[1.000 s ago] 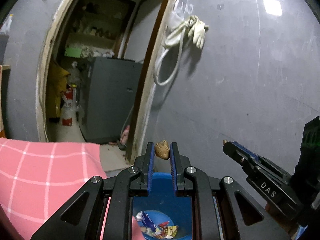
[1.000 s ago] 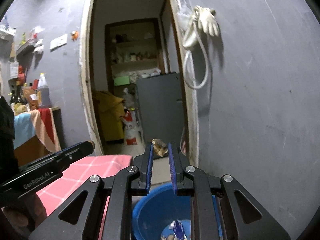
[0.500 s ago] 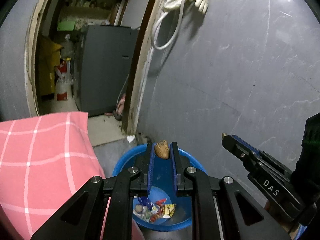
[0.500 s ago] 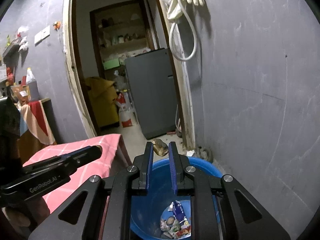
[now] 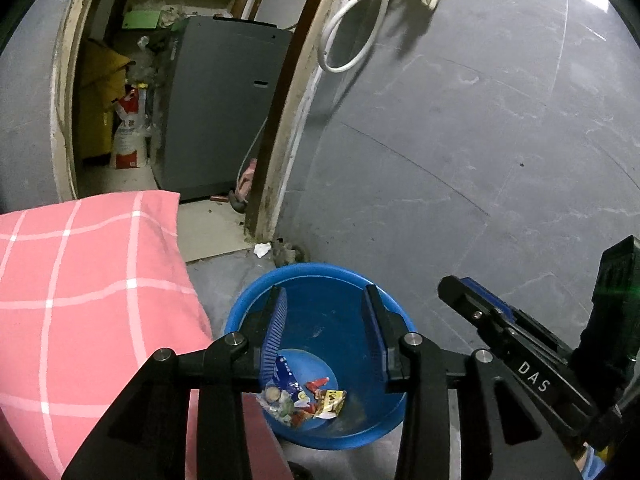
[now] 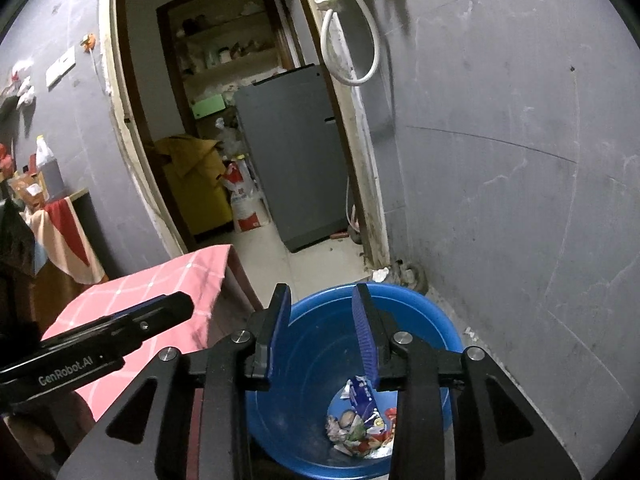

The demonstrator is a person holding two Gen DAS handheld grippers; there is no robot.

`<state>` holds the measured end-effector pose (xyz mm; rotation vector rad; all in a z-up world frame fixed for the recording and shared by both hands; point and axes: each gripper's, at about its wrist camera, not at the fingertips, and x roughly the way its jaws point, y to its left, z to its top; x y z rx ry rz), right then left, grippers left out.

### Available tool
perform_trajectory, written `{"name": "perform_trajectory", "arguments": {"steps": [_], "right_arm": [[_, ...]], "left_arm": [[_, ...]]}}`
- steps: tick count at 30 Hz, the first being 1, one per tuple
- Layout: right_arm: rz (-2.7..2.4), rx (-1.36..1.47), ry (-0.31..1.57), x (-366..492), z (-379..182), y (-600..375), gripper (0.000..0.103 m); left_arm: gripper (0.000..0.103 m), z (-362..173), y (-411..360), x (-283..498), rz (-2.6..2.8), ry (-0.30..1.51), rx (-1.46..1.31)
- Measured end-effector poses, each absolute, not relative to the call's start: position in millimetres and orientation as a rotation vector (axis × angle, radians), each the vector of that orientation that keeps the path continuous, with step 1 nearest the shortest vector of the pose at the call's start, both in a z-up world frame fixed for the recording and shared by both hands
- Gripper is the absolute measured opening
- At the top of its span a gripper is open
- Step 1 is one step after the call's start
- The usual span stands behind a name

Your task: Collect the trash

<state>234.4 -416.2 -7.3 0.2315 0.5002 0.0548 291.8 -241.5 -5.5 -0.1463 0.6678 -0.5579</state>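
Both tongs spread wide and empty over the bin

Left to right: the pink-checked counter (image 5: 88,280), then the left tongs (image 5: 325,322) and right tongs (image 6: 322,322), each holding nothing above the blue bin (image 5: 320,270). The collected trash (image 5: 304,398) lies at the bin's bottom. Judged best next: lift each clear of the rim before reaching for more litter.

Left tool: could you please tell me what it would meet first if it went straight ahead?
Probably the inside of the blue bin; the open left tool points into it, though depth is unclear.
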Motion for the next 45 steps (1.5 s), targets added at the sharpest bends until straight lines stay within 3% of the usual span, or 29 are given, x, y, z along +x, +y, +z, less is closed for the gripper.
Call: {"name": "perform_trajectory", "arguments": {"steps": [2, 4, 7, 11, 13, 15, 19, 23, 45], "right_arm": [[0.051, 0.231, 0.493, 231.3, -3.4, -416.9, 0.031], [0.049, 0.23, 0.483, 226.1, 1.3, -416.5, 0.033], [0.046, 0.227, 0.458, 221.0, 11.7, -413.2, 0.047], [0.042, 0.221, 0.42, 208.5, 24.1, -411.3, 0.05], [0.036, 0.213, 0.398, 199.6, 31.9, -409.7, 0.054], [0.033, 0.212, 0.371, 190.8, 38.5, -408.8, 0.077], [0.037, 0.207, 0.32, 172.2, 51.4, -406.2, 0.084], [0.04, 0.2, 0.262, 152.2, 62.1, -403.1, 0.103], [0.042, 0.14, 0.142, 72.5, 78.7, -365.8, 0.103]], "left_arm": [[0.034, -1.9, -237.0, 288.7, -0.551, 0.658, -0.15], [0.041, 3.6, -231.1, 284.9, -0.542, 0.642, -0.154], [0.048, 13.9, -223.7, 277.5, -0.527, 0.612, -0.155], [0.058, 27.5, -213.7, 266.8, -0.512, 0.58, -0.152], [0.072, 34.7, -204.9, 258.7, -0.506, 0.555, -0.161], [0.084, 41.6, -196.6, 250.9, -0.5, 0.525, -0.175], [0.098, 56.7, -176.8, 229.2, -0.468, 0.443, -0.194], [0.099, 71.4, -162.7, 209.2, -0.433, 0.376, -0.192], [0.101, 76.8, -122.3, 112.8, -0.313, 0.239, -0.086]]}}
